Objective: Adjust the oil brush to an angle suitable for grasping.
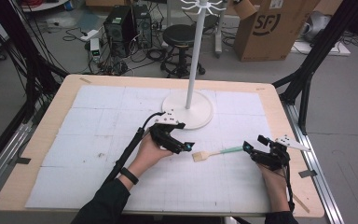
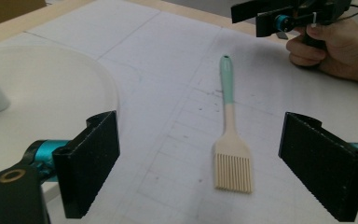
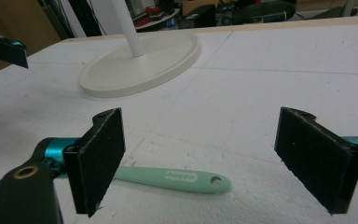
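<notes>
A basting brush (image 1: 214,152) with cream bristles and a mint-green handle lies flat on the white mat between my two grippers. My left gripper (image 1: 182,145) is open, just left of the bristle end; in the left gripper view the brush (image 2: 230,140) lies on the mat between and ahead of its wide-apart jaws. My right gripper (image 1: 251,148) is open next to the handle's tip. The right gripper view has the green handle (image 3: 177,178) low between its jaws, with the hanging hole showing. Nothing is held.
A white pole stand with a round base (image 1: 193,111) rises at the table's middle back; its base (image 3: 142,63) lies beyond the brush. The white gridded mat (image 1: 98,121) covers the wooden table. Beyond the table stand a stool, computers and a cardboard box (image 1: 272,25).
</notes>
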Demonstrator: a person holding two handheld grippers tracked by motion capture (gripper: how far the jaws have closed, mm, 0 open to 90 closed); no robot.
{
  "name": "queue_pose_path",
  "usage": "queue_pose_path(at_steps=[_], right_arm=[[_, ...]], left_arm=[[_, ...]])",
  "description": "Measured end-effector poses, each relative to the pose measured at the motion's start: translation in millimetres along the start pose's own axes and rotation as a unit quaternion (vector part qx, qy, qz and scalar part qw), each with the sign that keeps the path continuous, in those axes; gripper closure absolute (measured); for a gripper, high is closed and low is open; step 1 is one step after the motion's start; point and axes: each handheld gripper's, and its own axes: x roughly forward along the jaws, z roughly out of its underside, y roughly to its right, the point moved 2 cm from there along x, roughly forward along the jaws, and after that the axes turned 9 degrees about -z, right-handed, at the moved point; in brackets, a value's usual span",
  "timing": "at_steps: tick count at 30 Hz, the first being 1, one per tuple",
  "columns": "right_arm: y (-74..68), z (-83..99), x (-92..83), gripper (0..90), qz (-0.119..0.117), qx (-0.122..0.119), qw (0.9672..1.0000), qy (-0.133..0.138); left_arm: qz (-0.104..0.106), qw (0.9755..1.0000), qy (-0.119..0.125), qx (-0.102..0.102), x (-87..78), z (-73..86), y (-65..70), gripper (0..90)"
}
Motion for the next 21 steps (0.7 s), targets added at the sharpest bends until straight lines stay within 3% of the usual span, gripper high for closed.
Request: queue_pose_path(at_steps=[21], right_arm=[[0.6, -0.1, -0.7, 15.3, 0.001, 0.005, 1.0, 0.004]], left_arm=[[0.031, 0.998, -0.05, 0.024, 63.0, -5.1, 27.4, 15.2]])
